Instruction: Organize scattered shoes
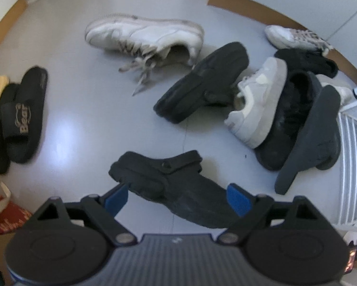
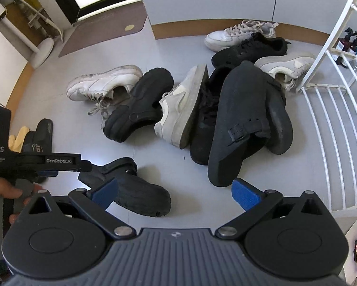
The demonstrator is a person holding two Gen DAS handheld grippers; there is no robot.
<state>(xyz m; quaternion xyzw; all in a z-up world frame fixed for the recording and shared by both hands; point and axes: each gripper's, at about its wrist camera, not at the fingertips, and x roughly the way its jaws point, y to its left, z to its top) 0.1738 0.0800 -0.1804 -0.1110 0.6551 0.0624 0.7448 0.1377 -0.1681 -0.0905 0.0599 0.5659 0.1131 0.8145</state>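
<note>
**Shoes strewn on grey floor, both grippers wide over a black clog**

Clog (image 1: 169, 186) lies alone on the floor (image 1: 78, 124), apart from the heap. The left gripper (image 1: 178, 197) points down over it, blue pads spread to either side, not pressing it. The right gripper (image 2: 176, 193) is also wide and holds nothing. The heap (image 2: 214, 109) of sneakers, clogs and sandals lies beside the white rack (image 2: 333, 143). Black slides (image 1: 23, 119) lie well apart, at the left.

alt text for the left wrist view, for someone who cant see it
The open left gripper points down over a black clog lying alone on the grey floor. Behind it, white sneakers and black shoes lie jumbled beside a white rack.
</note>
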